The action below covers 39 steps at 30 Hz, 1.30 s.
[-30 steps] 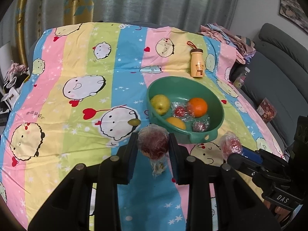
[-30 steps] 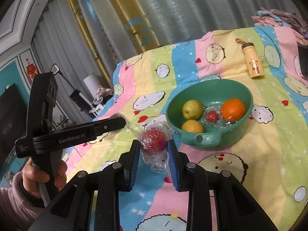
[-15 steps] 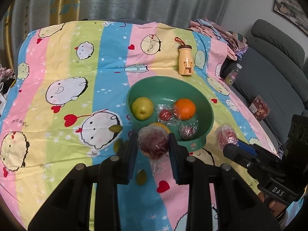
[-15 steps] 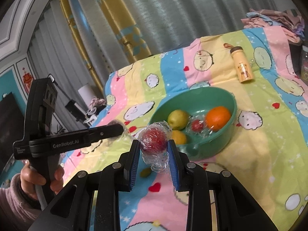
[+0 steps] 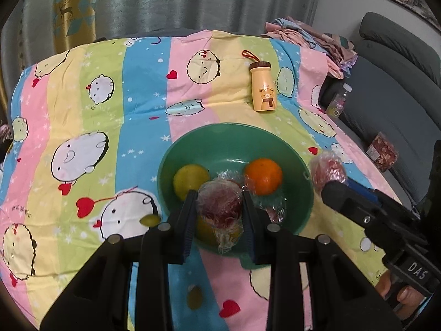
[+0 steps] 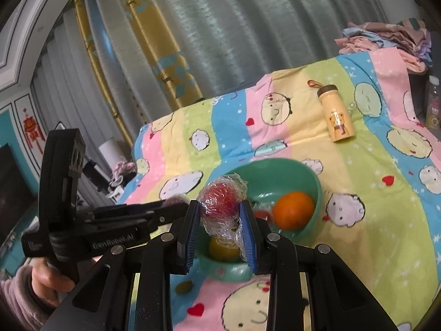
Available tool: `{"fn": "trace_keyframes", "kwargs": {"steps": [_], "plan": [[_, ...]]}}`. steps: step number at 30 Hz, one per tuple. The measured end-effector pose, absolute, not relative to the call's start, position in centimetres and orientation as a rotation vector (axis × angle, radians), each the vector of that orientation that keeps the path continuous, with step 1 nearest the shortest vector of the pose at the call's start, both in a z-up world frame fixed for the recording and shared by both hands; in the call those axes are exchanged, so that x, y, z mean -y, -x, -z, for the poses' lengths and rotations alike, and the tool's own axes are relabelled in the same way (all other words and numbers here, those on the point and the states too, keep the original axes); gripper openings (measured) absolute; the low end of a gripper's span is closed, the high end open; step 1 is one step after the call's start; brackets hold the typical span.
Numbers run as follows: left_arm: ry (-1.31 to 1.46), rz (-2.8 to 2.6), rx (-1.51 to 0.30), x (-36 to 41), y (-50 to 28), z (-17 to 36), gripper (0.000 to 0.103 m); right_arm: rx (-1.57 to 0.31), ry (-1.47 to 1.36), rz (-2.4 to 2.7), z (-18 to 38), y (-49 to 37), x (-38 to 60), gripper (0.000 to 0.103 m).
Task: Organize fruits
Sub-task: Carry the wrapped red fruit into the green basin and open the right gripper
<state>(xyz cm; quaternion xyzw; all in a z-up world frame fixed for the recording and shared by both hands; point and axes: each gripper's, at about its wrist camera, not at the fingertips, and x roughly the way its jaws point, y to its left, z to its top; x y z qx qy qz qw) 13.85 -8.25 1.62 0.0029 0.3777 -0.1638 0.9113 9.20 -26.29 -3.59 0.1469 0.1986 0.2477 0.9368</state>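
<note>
Over the round green plastic bowl (image 5: 300, 193), at its six o'clock rim, your left gripper (image 5: 219, 222) clamps a plastic-wrapped dark red fruit (image 5: 219, 204). Your right gripper (image 6: 220, 230) clamps another wrapped red fruit (image 6: 222, 197) beside the bowl's three o'clock edge.

Striped cartoon bedsheet (image 5: 143, 104), yellow bear bottle (image 5: 263, 88) lying flat, grey curtains (image 5: 209, 0), possibly crumpled clothes (image 5: 311, 38)

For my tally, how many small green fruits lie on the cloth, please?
2: one small green fruit left of the bowl, another nearer the camera; more may be hidden.
</note>
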Motion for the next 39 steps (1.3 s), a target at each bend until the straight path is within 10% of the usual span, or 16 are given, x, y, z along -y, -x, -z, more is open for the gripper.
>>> {"fn": "trace_keyframes", "kwargs": {"steps": [39], "plan": [[-0.148,0.27,-0.882,11.2,-17.4,2.6,0.032,-0.561,-0.22,-0.385,6.3,-12.6,25.4,0.031]]}}
